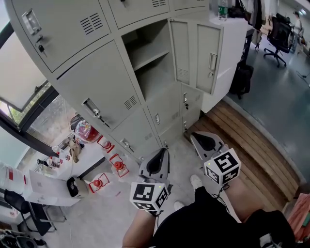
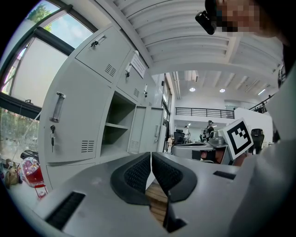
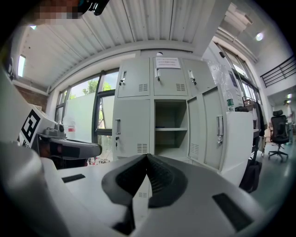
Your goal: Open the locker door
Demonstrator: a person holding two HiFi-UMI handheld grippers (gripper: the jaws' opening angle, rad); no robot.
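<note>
Two grippers hang side by side in front of the grey locker [image 1: 58,53], well apart from it. The left gripper [image 1: 160,155] has its two fingers pressed together with nothing between them, and so does the right gripper [image 1: 201,138]. One locker door [image 1: 179,48], in the middle column, stands swung open to the right. It bares a compartment [image 1: 155,80] with one shelf [image 1: 147,58]. The three top doors [image 3: 169,76] are shut. One bottle [image 1: 222,9] stands on top of the locker. Three small red objects [image 1: 118,166] sit on the floor [image 1: 111,213] near its foot.
</note>
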